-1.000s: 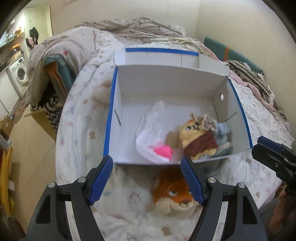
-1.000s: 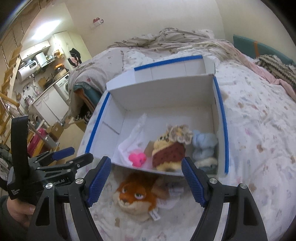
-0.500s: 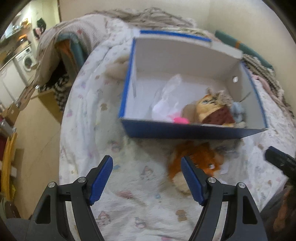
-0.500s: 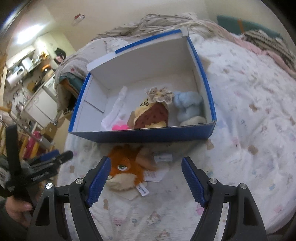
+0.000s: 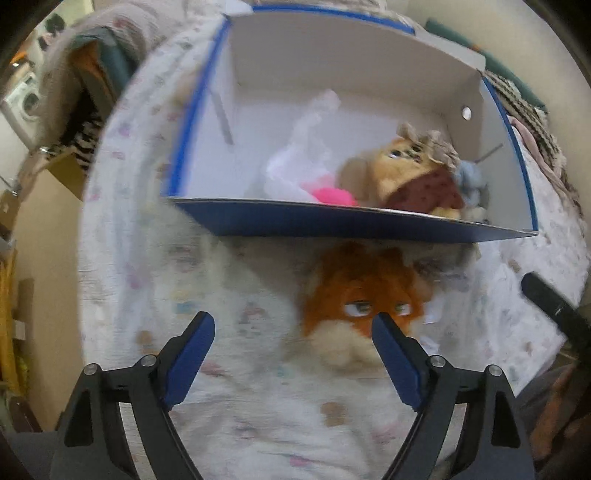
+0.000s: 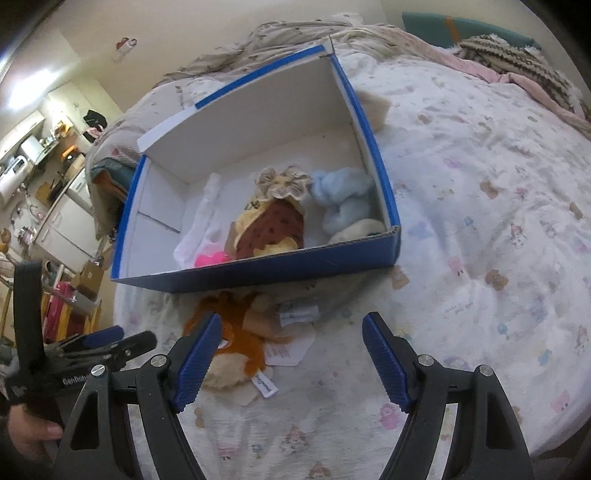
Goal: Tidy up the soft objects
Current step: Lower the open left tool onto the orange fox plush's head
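An orange fox plush (image 5: 364,299) lies on the bed just in front of the blue cardboard box (image 5: 332,223); it also shows in the right wrist view (image 6: 236,341), with paper tags beside it. Inside the box (image 6: 258,271) are a yellow plush in a brown dress (image 6: 275,218), a light blue plush (image 6: 343,199), a pink toy (image 6: 210,258) and a white plastic bag (image 5: 303,155). My left gripper (image 5: 293,332) is open and empty, its right finger just in front of the fox. My right gripper (image 6: 291,332) is open and empty above the fox's tags.
The bed has a white patterned quilt (image 6: 480,206) with rumpled blankets at the far side (image 6: 280,33). A knitted throw (image 6: 513,59) lies at the far right. The bed's left edge drops to a floor with furniture and a washing machine (image 5: 22,103).
Both grippers have pulled back from over the box and come down lower toward the bed in front of it. The fox plush now sits close to the fingers. Nothing was grasped.
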Action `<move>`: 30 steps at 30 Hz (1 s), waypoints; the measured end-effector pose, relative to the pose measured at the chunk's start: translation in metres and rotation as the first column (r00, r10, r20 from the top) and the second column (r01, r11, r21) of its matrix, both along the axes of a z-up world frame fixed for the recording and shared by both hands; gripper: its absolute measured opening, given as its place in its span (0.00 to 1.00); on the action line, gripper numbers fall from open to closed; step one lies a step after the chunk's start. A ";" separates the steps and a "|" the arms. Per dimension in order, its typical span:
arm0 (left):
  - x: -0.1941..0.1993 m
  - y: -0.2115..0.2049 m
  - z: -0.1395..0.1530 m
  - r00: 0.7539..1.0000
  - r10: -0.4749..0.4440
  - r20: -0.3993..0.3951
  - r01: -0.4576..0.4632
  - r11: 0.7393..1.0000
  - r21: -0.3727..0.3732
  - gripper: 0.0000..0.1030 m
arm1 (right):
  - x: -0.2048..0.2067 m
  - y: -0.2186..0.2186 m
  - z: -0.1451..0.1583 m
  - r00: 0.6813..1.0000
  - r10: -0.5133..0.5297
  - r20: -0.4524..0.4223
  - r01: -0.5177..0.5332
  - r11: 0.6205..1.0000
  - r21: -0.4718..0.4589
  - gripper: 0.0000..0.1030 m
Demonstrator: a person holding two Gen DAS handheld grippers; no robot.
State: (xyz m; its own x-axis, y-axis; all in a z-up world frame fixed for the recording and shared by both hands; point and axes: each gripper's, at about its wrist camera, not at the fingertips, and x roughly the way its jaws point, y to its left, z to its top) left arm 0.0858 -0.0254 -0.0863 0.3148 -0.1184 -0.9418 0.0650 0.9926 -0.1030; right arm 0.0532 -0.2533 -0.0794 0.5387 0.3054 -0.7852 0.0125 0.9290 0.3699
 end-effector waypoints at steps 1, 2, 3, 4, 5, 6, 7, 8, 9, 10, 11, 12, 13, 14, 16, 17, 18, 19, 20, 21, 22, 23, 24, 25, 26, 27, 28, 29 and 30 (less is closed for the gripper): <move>0.003 -0.006 -0.002 1.000 -0.005 -0.018 0.004 1.000 -0.020 0.83 | 0.000 -0.001 0.000 1.000 -0.003 0.000 0.003 1.000 0.000 0.80; 0.009 -0.016 -0.004 0.999 -0.010 -0.044 0.008 0.999 -0.040 0.83 | 0.000 -0.003 0.000 1.000 -0.007 -0.001 0.007 1.000 0.015 0.80; 0.013 -0.022 -0.006 0.998 -0.016 -0.056 0.013 0.999 -0.048 0.83 | -0.001 -0.007 0.000 1.000 -0.013 -0.003 0.013 0.999 0.040 0.80; 0.017 -0.031 -0.010 0.997 -0.026 -0.076 0.022 0.998 -0.051 0.83 | -0.001 -0.010 0.000 1.000 -0.020 -0.006 0.020 0.998 0.057 0.80; 0.022 -0.040 -0.015 0.994 -0.034 -0.103 0.029 0.998 -0.050 0.83 | -0.001 -0.014 0.000 1.000 -0.029 -0.010 0.030 0.997 0.070 0.80; 0.026 -0.047 -0.021 0.991 -0.039 -0.128 0.032 0.998 -0.052 0.83 | -0.001 -0.018 -0.001 0.999 -0.037 -0.016 0.038 0.996 0.079 0.80; 0.030 -0.055 -0.029 0.986 -0.046 -0.162 0.038 0.998 -0.054 0.83 | -0.001 -0.021 -0.002 0.999 -0.043 -0.023 0.045 0.995 0.091 0.80; 0.034 -0.062 -0.035 0.980 -0.055 -0.189 0.047 0.998 -0.051 0.83 | -0.001 -0.024 -0.004 0.998 -0.048 -0.031 0.051 0.993 0.107 0.80; 0.035 -0.066 -0.041 0.978 -0.059 -0.202 0.053 0.998 -0.038 0.83 | -0.002 -0.026 -0.005 0.998 -0.051 -0.038 0.055 0.991 0.123 0.80; 0.036 -0.070 -0.045 0.976 -0.058 -0.208 0.056 0.998 -0.013 0.83 | -0.002 -0.028 -0.005 0.998 -0.052 -0.043 0.057 0.990 0.131 0.80; 0.038 -0.074 -0.049 0.976 -0.058 -0.211 0.063 0.998 0.021 0.84 | -0.003 -0.029 -0.004 0.998 -0.053 -0.044 0.059 0.990 0.128 0.80; 0.039 -0.077 -0.052 0.975 -0.061 -0.213 0.073 0.996 0.047 0.85 | -0.004 -0.029 -0.003 0.998 -0.052 -0.037 0.056 0.991 0.125 0.80; 0.040 -0.080 -0.055 0.974 -0.064 -0.218 0.079 0.995 0.062 0.88 | -0.004 -0.028 -0.001 0.999 -0.045 -0.031 0.049 0.991 0.127 0.80; 0.041 -0.082 -0.059 0.972 -0.061 -0.225 0.081 0.994 0.078 0.90 | -0.004 -0.028 -0.001 0.999 -0.040 -0.028 0.043 0.990 0.131 0.80; 0.042 -0.084 -0.070 0.966 -0.048 -0.254 0.081 0.989 0.122 0.91 | -0.003 -0.027 -0.001 0.999 -0.033 -0.029 0.037 0.990 0.139 0.80; 0.043 -0.085 -0.075 0.964 -0.045 -0.263 0.082 0.988 0.129 0.93 | -0.002 -0.027 -0.002 0.999 -0.031 -0.031 0.035 0.989 0.145 0.80; 0.044 -0.085 -0.078 0.963 -0.043 -0.265 0.078 0.989 0.124 0.94 | -0.001 -0.027 -0.002 0.999 -0.029 -0.034 0.033 0.988 0.152 0.80; 0.044 -0.083 -0.081 0.964 -0.036 -0.264 0.068 0.991 0.114 0.94 | 0.000 -0.026 -0.002 0.999 -0.025 -0.036 0.031 0.987 0.158 0.80; 0.045 -0.081 -0.082 0.965 -0.026 -0.259 0.054 0.994 0.100 0.92 | 0.001 -0.025 -0.003 0.999 -0.023 -0.037 0.029 0.987 0.157 0.80; 0.045 -0.077 -0.081 0.969 -0.012 -0.246 0.033 0.996 0.078 0.91 | 0.001 -0.024 -0.003 0.999 -0.021 -0.037 0.026 0.987 0.156 0.80; 0.044 -0.075 -0.078 0.973 -0.010 -0.231 0.027 0.997 0.069 0.85 | 0.001 -0.024 -0.003 0.999 -0.018 -0.038 0.024 0.988 0.155 0.80; 0.043 -0.073 -0.076 0.975 -0.018 -0.223 0.033 0.997 0.063 0.80 | 0.002 -0.024 -0.004 0.999 -0.017 -0.039 0.023 0.988 0.154 0.80; 0.041 -0.071 -0.072 0.976 -0.029 -0.217 0.041 0.998 0.051 0.79 | 0.002 -0.024 -0.004 0.999 -0.017 -0.041 0.024 0.988 0.153 0.80; 0.039 -0.066 -0.068 0.976 -0.034 -0.215 0.044 0.998 0.039 0.76 | 0.002 -0.024 -0.005 0.999 -0.019 -0.044 0.025 0.988 0.153 0.80; 0.037 -0.063 -0.064 0.975 -0.043 -0.217 0.048 0.999 0.021 0.74 | 0.002 -0.025 -0.006 0.999 -0.020 -0.047 0.027 0.987 0.156 0.80; 0.033 -0.059 -0.060 0.975 -0.052 -0.215 0.056 0.998 0.009 0.73 | 0.003 -0.025 -0.006 0.998 -0.022 -0.052 0.030 0.987 0.158 0.80; 0.030 -0.055 -0.055 0.976 -0.061 -0.209 0.063 0.998 0.006 0.72 | 0.004 -0.025 -0.007 0.998 -0.025 -0.057 0.033 0.987 0.159 0.80; 0.025 -0.051 -0.049 0.978 -0.068 -0.196 0.070 0.998 0.005 0.70 | 0.005 -0.025 -0.008 0.998 -0.027 -0.061 0.037 0.987 0.158 0.80; 0.021 -0.045 -0.042 0.980 -0.073 -0.184 0.075 0.997 0.004 0.68 | 0.005 -0.025 -0.009 0.998 -0.030 -0.064 0.040 0.987 0.157 0.80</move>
State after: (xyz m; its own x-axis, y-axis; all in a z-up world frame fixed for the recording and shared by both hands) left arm 0.1069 -0.0703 -0.1287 0.1273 -0.1244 -0.9840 0.1193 0.9868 -0.1093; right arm 0.0579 -0.2779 -0.0882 0.5035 0.4101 -0.7604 0.0709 0.8576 0.5094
